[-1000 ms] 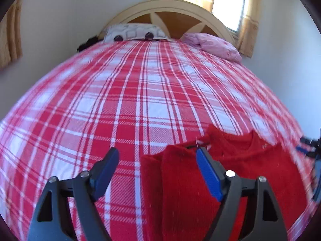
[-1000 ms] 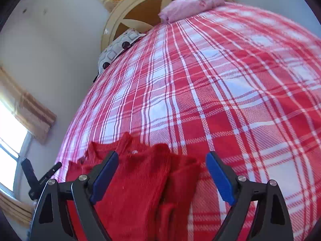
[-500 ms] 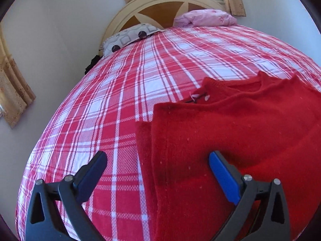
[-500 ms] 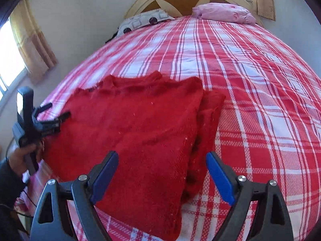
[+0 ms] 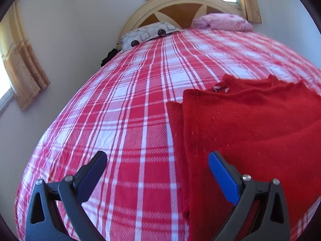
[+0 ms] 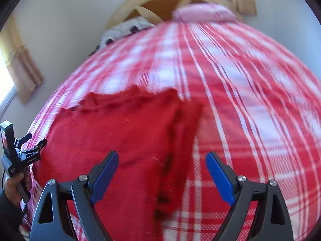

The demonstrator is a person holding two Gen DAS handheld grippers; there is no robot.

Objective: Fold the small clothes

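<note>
Hovering wide-jawed over the folded red knit sweater, left gripper and right gripper have dropped closer; next fold likely.

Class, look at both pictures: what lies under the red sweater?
The red sweater lies flat on the red-and-white plaid bedspread, which shows all around it. A folded layer of the sweater itself peeks out along its side. Anything else beneath is covered.
</note>
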